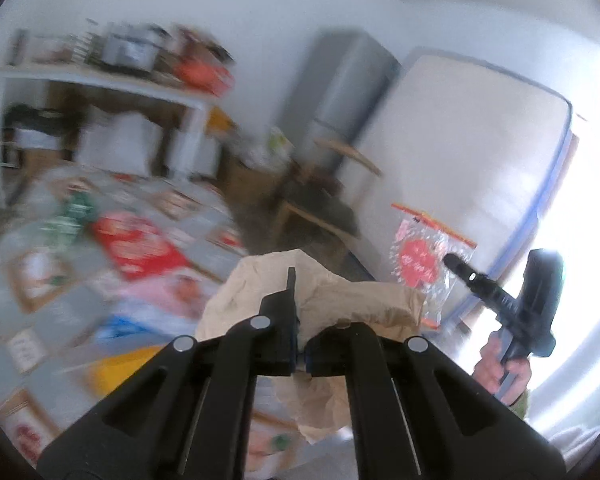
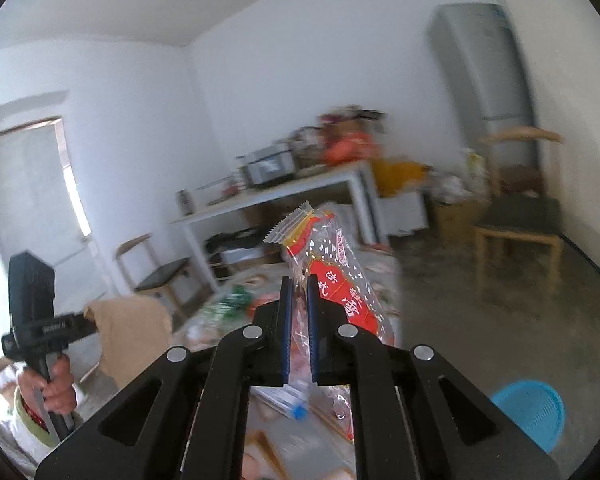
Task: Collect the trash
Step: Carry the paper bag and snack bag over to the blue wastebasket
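Left gripper [image 1: 300, 320]: jaws pressed together on a crumpled brown paper bag [image 1: 320, 292], which bulges above and hangs below the fingers, held up in the air over a patterned table [image 1: 60, 280] strewn with blurred packets.

Right gripper [image 2: 299, 320]: jaws pinching a clear plastic wrapper [image 2: 332, 276] with a red label and yellow-red sealed top; the wrapper stands up past the fingertips and trails below them, clear of the table.

From the left view, the right gripper [image 1: 456, 266] sits off to the right with a hand [image 1: 500, 372] on its handle, wrapper [image 1: 420, 256] at its tip, just beside the paper bag.

From the right view, the left gripper [image 2: 94, 326] sits at lower left, a hand [image 2: 56, 388] on its grip, paper bag [image 2: 132, 332] hanging from it.

Room: white desk [image 2: 280, 196] loaded with clutter, grey fridge [image 2: 484, 72], wooden chair [image 2: 516, 220], blue basket [image 2: 532, 412] on the floor, mattress [image 1: 460, 152] leaning on the wall.
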Demonstrator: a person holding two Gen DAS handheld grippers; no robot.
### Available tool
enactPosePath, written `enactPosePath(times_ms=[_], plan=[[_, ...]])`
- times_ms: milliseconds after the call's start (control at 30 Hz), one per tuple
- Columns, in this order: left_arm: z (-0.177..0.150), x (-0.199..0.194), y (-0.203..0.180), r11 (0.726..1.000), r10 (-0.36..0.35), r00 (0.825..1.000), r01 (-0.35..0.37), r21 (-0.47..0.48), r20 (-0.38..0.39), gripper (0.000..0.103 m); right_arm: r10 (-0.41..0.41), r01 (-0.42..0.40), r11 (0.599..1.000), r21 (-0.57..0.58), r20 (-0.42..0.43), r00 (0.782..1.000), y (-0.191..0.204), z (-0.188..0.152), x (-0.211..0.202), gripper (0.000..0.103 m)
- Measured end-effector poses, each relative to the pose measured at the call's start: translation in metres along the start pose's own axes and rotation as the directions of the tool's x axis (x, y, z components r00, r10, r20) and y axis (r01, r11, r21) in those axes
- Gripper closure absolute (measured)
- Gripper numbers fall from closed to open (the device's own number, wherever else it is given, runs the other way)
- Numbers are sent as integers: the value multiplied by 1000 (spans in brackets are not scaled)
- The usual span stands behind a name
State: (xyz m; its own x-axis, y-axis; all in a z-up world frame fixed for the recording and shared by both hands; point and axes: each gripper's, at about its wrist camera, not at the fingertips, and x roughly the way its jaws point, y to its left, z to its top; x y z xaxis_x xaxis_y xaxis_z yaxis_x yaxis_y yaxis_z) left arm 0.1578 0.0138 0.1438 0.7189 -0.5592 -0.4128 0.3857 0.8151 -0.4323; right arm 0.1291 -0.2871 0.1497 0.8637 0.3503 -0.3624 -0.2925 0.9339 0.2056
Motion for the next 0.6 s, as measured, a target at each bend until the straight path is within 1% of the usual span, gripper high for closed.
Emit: enactPosePath(times_ms=[33, 100, 133, 167, 200, 233, 300, 333, 400, 433, 500, 567, 600], plan=[[5, 28, -13, 999, -38, 998, 38, -1, -57, 102, -29, 29, 999, 22, -1, 1000, -14, -3, -7, 96], [8, 74, -35, 996, -85, 985, 86, 2, -151, 102, -100, 100, 992, 72, -10, 995, -45, -12, -20, 96], [7, 103, -48, 994, -104, 973, 107, 3, -206, 102, -129, 130, 987, 94, -19, 992, -59, -17, -24, 96], [4, 133, -60, 992, -123, 957, 126, -4, -264, 102, -159, 162, 979, 124, -33, 987, -76, -23, -28, 96], [0, 159, -69, 990, -141, 939, 143, -17, -314, 102, -185, 191, 969, 157, -50, 981, -93, -30, -30, 96], [-7, 189, -78, 988, -153, 918, 151, -34, -367, 102, -206, 216, 957, 191, -70, 976, -111, -36, -31, 96], [-22, 236, -92, 988, -154, 882, 150, -43, -445, 102, -237, 255, 935, 247, -103, 966, -141, -48, -30, 96], [-33, 265, -102, 989, -141, 863, 143, -34, -484, 102, -250, 276, 920, 280, -123, 960, -159, -55, -28, 96], [-53, 313, -117, 993, -105, 834, 121, -5, -542, 102, -261, 302, 889, 343, -161, 952, -192, -68, -21, 96], [-63, 333, -122, 993, -96, 818, 119, 3, -567, 102, -263, 313, 874, 373, -180, 948, -208, -76, -16, 96], [-82, 370, -131, 994, -77, 793, 108, 14, -604, 102, -269, 337, 844, 418, -213, 939, -233, -89, -9, 96], [-106, 414, -142, 993, -63, 758, 111, 33, -649, 102, -281, 369, 809, 458, -251, 926, -260, -100, 9, 96], [-114, 431, -146, 994, -56, 747, 107, 36, -663, 102, -289, 387, 788, 479, -267, 919, -276, -106, 17, 96]])
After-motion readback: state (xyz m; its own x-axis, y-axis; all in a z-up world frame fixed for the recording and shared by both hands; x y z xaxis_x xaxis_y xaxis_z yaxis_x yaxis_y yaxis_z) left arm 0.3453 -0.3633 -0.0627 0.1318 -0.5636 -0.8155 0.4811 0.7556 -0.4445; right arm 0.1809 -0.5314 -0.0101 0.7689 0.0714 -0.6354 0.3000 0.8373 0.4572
